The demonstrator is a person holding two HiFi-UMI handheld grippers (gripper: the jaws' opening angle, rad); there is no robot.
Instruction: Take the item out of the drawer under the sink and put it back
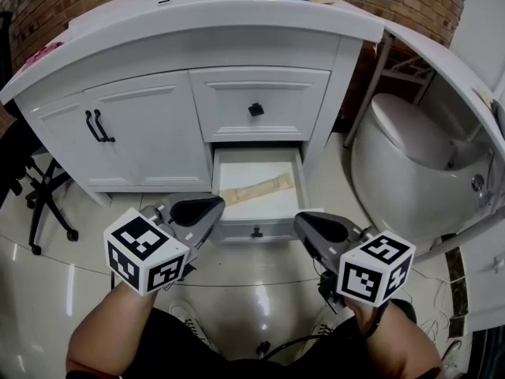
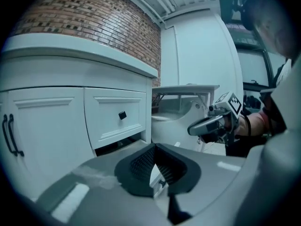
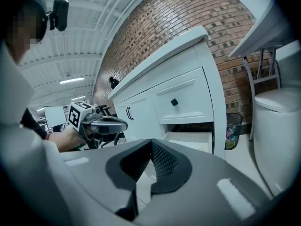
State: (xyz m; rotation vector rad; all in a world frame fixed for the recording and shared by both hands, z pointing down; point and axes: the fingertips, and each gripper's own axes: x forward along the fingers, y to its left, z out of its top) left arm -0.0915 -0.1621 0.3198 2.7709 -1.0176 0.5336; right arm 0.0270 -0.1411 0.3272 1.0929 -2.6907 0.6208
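Observation:
The lower drawer [image 1: 237, 226] of the white vanity stands pulled out, and a long beige packet [image 1: 256, 189] lies flat inside it. My left gripper [image 1: 211, 207] hovers just outside the drawer's front left corner, shut and empty. My right gripper [image 1: 303, 224] hangs at the front right corner, likewise shut with nothing between its pads. In the left gripper view the jaws [image 2: 154, 149] meet at their tips, and the right gripper [image 2: 209, 125] shows beyond them. The right gripper view shows its own jaws [image 3: 151, 143] closed, the left gripper [image 3: 110, 125] and the open drawer [image 3: 188, 138].
Above the open drawer is a closed drawer with a black knob [image 1: 256, 110]. Cabinet doors with black handles [image 1: 95, 125] are to the left. A white toilet [image 1: 410, 156] stands close on the right, an office chair [image 1: 39, 200] on the left, and a waste bin [image 3: 232, 128] beside the vanity.

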